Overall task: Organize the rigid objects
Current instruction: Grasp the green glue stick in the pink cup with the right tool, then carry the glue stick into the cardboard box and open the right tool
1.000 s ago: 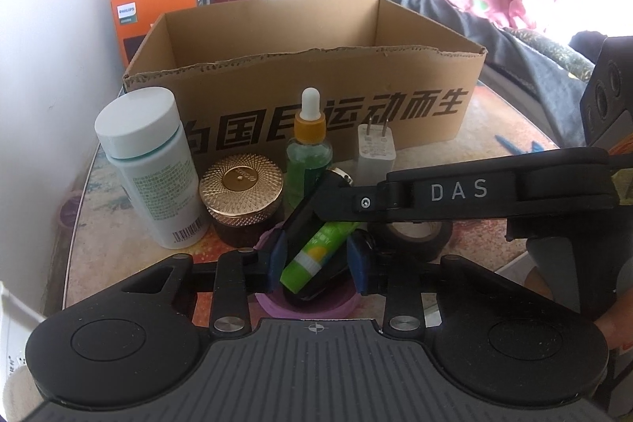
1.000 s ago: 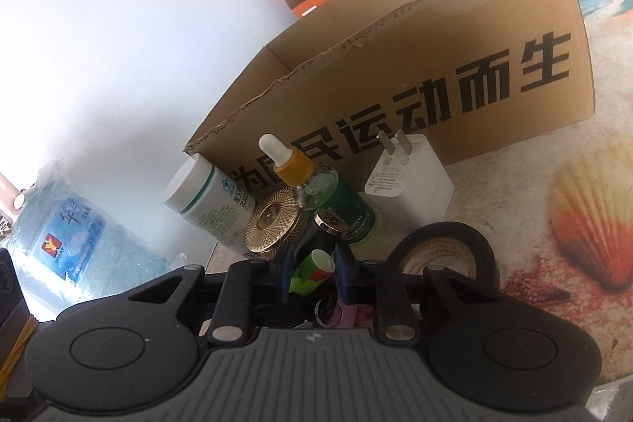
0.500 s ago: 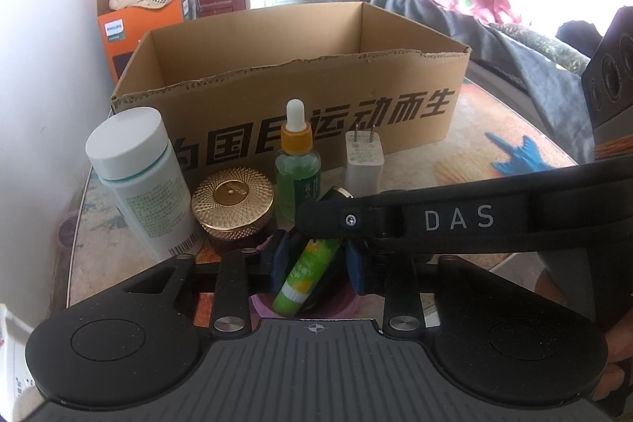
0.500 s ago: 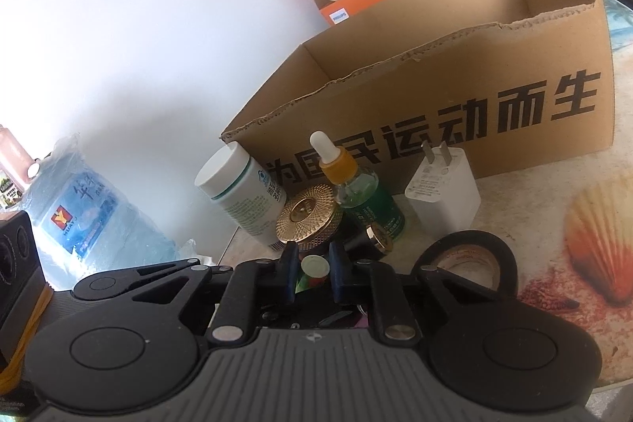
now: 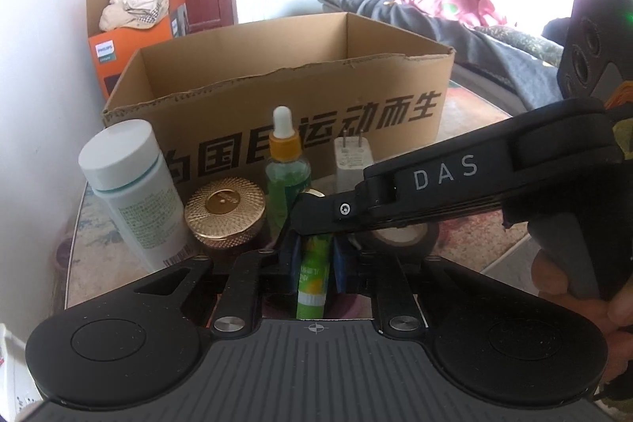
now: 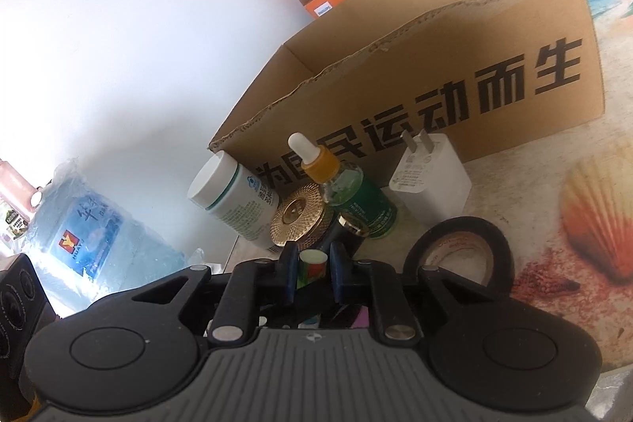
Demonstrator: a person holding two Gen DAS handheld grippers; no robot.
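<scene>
A green glue stick stands upright between the blue pads of my left gripper, which is shut on it. My right gripper grips the same stick's upper end; its black finger crosses the left wrist view from the right. Behind stand a white bottle, a gold-lidded jar, a green dropper bottle, a white charger and a black tape roll. An open cardboard box stands behind them.
An orange box with cloth stands at the back left by the door. A bed with blankets lies at the right. A blue water jug stands beside the table at the left. The wall is close on the left.
The glue stick went from tilted to upright between the left pads. Both grippers rose and pulled back a little from the objects, so the box looks farther off.
</scene>
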